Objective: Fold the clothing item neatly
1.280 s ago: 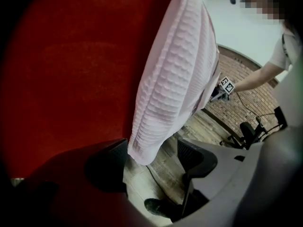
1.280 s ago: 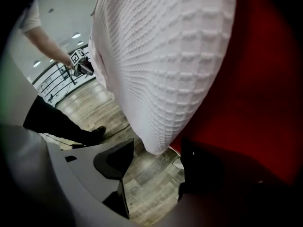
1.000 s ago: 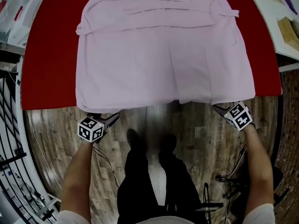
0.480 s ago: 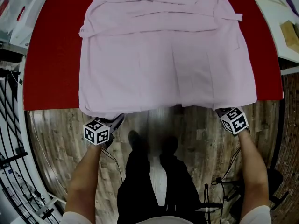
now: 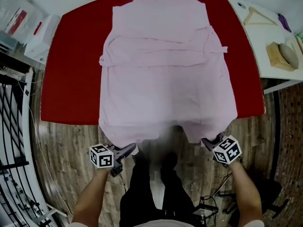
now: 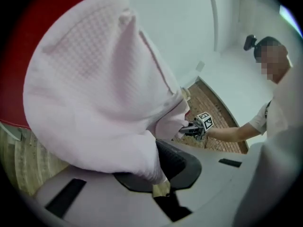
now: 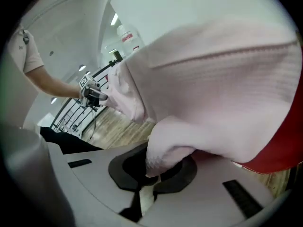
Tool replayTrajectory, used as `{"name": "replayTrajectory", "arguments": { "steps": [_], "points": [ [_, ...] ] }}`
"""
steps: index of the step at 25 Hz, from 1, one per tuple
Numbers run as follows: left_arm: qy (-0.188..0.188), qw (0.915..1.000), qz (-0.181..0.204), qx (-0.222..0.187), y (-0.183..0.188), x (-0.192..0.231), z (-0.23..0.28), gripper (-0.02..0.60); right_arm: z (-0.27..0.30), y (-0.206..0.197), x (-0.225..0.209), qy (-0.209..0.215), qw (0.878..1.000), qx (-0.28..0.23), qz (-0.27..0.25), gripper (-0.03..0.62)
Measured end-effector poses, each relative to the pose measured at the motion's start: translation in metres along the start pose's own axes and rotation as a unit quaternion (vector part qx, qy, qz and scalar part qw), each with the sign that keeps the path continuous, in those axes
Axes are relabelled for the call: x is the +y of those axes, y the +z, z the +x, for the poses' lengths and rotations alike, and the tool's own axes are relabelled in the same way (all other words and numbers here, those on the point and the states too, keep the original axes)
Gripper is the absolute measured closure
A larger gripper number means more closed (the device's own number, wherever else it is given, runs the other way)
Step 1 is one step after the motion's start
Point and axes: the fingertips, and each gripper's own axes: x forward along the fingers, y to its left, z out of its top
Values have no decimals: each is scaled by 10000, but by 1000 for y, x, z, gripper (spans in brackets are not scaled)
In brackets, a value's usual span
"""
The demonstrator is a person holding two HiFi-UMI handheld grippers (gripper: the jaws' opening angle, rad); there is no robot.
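Note:
A pale pink shirt lies spread on the red table, its sleeves folded across the upper part. Its near hem hangs over the table's front edge. My left gripper holds the hem's left corner, and its jaws have just been closing on the cloth. In the left gripper view the pink fabric bunches out of the shut left gripper. My right gripper has just been closing too, and pinches the right corner. In the right gripper view the cloth droops from the shut right gripper.
A white side table at the right carries a wooden hanger and a tan block. Plastic bags and a black metal rack stand at the left. Wooden floor and the person's dark trousers lie below the hem.
Both grippers went from open beside the hem to shut on its corners. They have come up with the cloth, and the hem now sags between them.

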Motion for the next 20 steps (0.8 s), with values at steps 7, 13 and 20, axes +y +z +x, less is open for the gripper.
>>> {"name": "replayTrajectory", "arguments": {
  "steps": [7, 13, 20],
  "points": [
    [-255, 9989, -85, -395, 28, -46, -16, 561, -46, 31, 23, -115, 9994, -238, -220, 572],
    [-404, 9967, -242, -663, 51, -79, -26, 561, -76, 53, 34, 126, 9989, -445, 1, 572],
    [-1018, 9870, -531, -1128, 89, -133, -59, 561, -134, 88, 54, 700, 9907, -1007, 589, 572]
  ]
}}
